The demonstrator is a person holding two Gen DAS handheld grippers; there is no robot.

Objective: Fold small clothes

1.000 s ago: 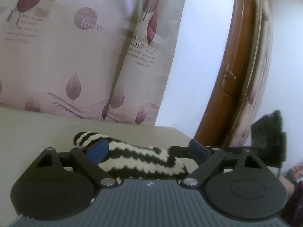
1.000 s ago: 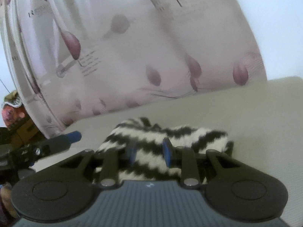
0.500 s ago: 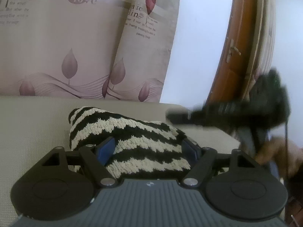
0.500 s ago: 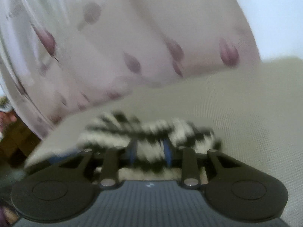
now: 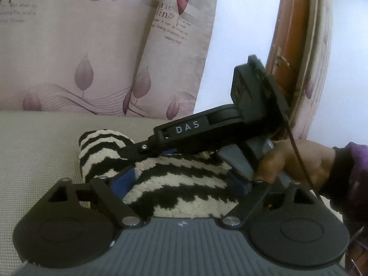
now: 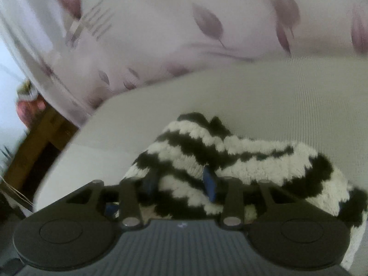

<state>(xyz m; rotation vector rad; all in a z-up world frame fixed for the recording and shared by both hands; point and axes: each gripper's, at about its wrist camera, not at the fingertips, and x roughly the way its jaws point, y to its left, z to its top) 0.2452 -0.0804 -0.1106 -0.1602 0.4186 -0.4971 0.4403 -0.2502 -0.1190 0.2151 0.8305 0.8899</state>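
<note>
Looking along your left gripper (image 5: 181, 180), jaws wide astride the zebra-striped garment (image 5: 174, 184) bunched mid-surface on the beige mat (image 5: 34, 142); right view, your right gripper (image 6: 181, 181) pinches its pile narrowly, fold apparently unfinished.

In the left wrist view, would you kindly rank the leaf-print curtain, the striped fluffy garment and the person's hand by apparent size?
1. Pinkish leaf-print curtain.
2. Black-and-white striped fluffy garment, though nearness to the camera enlarges it.
3. Person's bare right hand.

Both of your wrist cameras look low and close along their fingers, from opposite sides, sharing the striped garment (image 5: 179, 184) (image 6: 241, 161).
</note>
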